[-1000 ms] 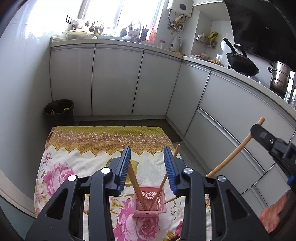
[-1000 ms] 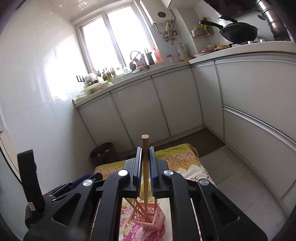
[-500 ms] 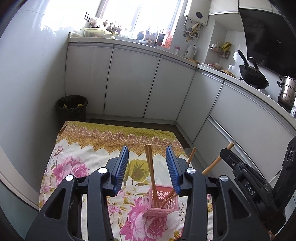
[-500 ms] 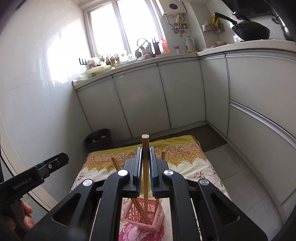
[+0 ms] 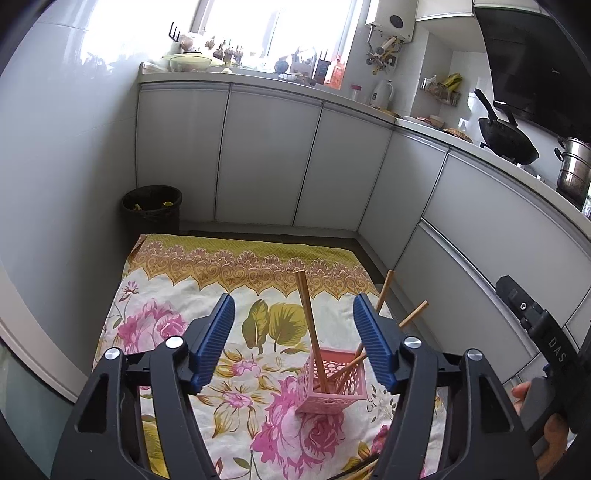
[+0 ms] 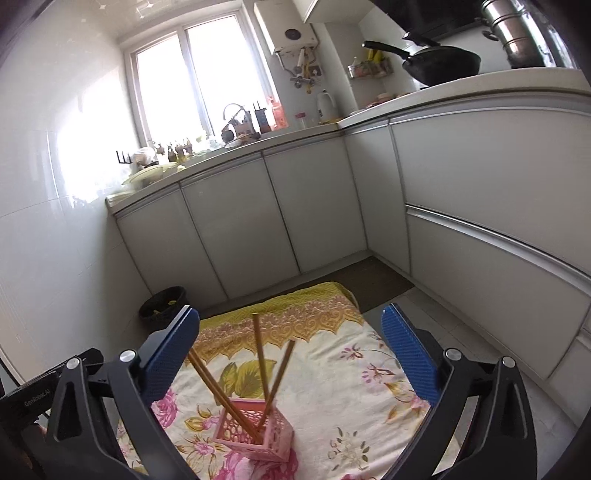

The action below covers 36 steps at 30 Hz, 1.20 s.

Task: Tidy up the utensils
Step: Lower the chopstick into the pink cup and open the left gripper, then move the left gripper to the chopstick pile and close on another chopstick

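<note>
On the floral cloth (image 6: 354, 373), chopsticks (image 6: 260, 354) in the pink holder (image 6: 255, 432) stand between the empty, wide-open right gripper (image 6: 291, 350)

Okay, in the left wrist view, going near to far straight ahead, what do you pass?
Left gripper → pink basket holding chopsticks → floral cloth → white cabinets → window.

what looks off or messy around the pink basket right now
Little stands out. The pink basket stands upright on the floral cloth, though its chopsticks lean in different directions instead of standing together. More wooden sticks lie loose on the cloth at the near edge of the left view.
</note>
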Each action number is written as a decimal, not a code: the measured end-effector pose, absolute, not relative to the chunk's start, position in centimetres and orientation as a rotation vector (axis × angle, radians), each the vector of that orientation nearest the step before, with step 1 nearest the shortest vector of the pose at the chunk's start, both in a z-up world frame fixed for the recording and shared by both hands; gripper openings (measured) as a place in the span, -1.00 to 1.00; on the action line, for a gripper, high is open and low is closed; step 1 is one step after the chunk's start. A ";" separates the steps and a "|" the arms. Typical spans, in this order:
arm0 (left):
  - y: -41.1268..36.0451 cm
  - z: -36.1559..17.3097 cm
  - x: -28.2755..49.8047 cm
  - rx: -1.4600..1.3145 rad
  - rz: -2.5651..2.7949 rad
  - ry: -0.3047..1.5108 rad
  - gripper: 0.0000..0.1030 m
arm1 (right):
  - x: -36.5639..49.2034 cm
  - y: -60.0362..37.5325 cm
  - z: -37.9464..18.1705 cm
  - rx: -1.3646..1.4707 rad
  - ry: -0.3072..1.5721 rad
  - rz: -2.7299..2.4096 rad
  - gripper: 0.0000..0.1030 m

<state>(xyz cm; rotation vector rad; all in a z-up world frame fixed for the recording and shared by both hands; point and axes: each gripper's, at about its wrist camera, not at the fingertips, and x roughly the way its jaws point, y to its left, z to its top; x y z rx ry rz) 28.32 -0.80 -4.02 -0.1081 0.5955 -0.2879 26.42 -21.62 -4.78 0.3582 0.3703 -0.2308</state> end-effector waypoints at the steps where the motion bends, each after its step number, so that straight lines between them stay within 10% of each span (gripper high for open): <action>1: -0.9 -4.0 28.0 -0.108 -0.289 0.595 0.45 | 25.8 -22.2 -4.8 0.360 0.382 -0.249 0.87; 7: -2.1 -4.8 25.9 -0.087 -0.332 0.633 0.82 | 21.2 -25.2 -6.1 0.367 0.474 -0.349 0.87; 24: -18.0 -18.6 21.4 0.498 -0.664 1.135 0.85 | 8.1 -29.1 -19.5 0.664 0.986 -0.328 0.87; 26: -19.7 -20.3 21.1 0.571 -0.701 1.175 0.77 | 7.1 -29.5 -20.2 0.684 1.004 -0.332 0.87; 31: -24.0 -24.2 21.4 0.701 -0.762 1.305 -0.24 | 6.3 -29.6 -20.7 0.715 1.039 -0.317 0.87; 36: -26.2 -26.1 22.1 0.760 -0.762 1.346 -0.44 | 6.4 -29.7 -21.0 0.751 1.059 -0.292 0.87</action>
